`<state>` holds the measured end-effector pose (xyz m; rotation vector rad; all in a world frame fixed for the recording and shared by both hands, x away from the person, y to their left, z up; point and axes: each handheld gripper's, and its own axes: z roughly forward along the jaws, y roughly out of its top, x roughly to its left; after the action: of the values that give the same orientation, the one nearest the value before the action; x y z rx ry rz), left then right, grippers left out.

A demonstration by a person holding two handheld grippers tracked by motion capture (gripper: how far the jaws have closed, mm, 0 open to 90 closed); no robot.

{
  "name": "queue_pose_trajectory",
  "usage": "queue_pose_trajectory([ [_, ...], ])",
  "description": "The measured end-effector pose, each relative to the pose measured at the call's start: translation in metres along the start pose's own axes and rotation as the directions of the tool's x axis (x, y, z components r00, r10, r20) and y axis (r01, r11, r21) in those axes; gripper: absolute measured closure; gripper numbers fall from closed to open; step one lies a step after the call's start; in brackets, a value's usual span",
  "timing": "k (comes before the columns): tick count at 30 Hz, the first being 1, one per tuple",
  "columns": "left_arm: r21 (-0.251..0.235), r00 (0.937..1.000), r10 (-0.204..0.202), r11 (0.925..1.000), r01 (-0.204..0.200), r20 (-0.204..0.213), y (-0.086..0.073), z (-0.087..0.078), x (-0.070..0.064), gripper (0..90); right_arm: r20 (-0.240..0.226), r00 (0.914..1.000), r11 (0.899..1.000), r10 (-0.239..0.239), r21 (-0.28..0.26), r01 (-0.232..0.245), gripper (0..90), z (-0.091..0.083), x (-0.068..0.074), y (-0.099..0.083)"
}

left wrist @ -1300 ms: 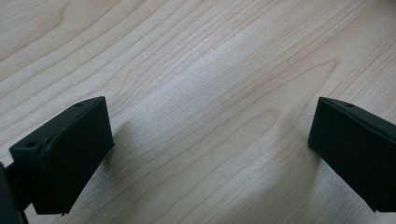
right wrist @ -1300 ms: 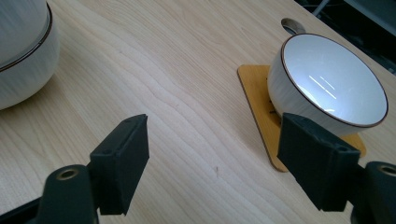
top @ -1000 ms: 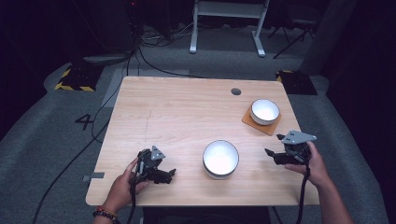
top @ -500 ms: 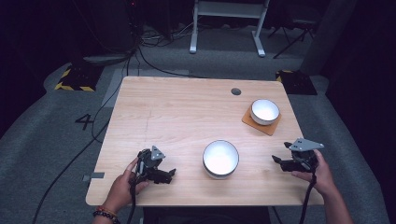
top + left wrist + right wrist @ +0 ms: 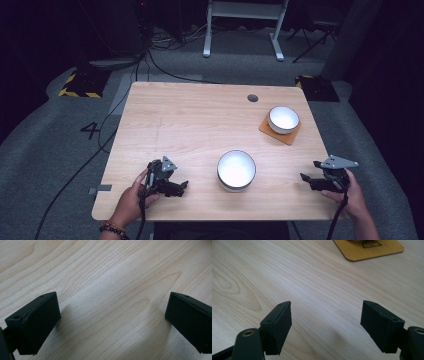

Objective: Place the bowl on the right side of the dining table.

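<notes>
Surface: pale wood [image 5: 200, 125], dark floor and cables around it.
Left gripper [image 5: 184, 185]: I hold it low at the near left edge, jaws spread wide over bare wood, nothing between them.
Right gripper [image 5: 306, 179]: I have it near the right edge, jaws spread, empty.
Large bowl [image 5: 236, 170]: white, between my 2 grippers, apart from both.
Small bowl [image 5: 283, 119]: white, sitting on the coaster [image 5: 272, 131] at the far right.
</notes>
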<state>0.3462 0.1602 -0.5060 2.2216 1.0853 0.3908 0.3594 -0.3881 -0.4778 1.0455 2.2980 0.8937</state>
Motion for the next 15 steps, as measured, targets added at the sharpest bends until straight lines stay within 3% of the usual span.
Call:
queue_pose_trajectory([
  [3,0.0,1.0,0.0,1.0,0.0,-0.001,0.0,0.0,0.0,0.0,-0.001,1.0,1.0,0.003,0.004,-0.003,24.0,0.0,-0.003,-0.005],
  [6,0.0,1.0,0.0,1.0,0.0,0.001,0.0,0.0,0.0,0.0,0.003,0.9988,0.999,0.049,0.005,-0.049,23.7,-0.001,-0.004,-0.012],
  [15,0.0,1.0,0.0,1.0,0.0,0.0,0.0,0.0,0.0,0.0,-0.026,0.9934,0.994,0.112,0.001,-0.112,20.9,0.002,-0.008,-0.027],
])
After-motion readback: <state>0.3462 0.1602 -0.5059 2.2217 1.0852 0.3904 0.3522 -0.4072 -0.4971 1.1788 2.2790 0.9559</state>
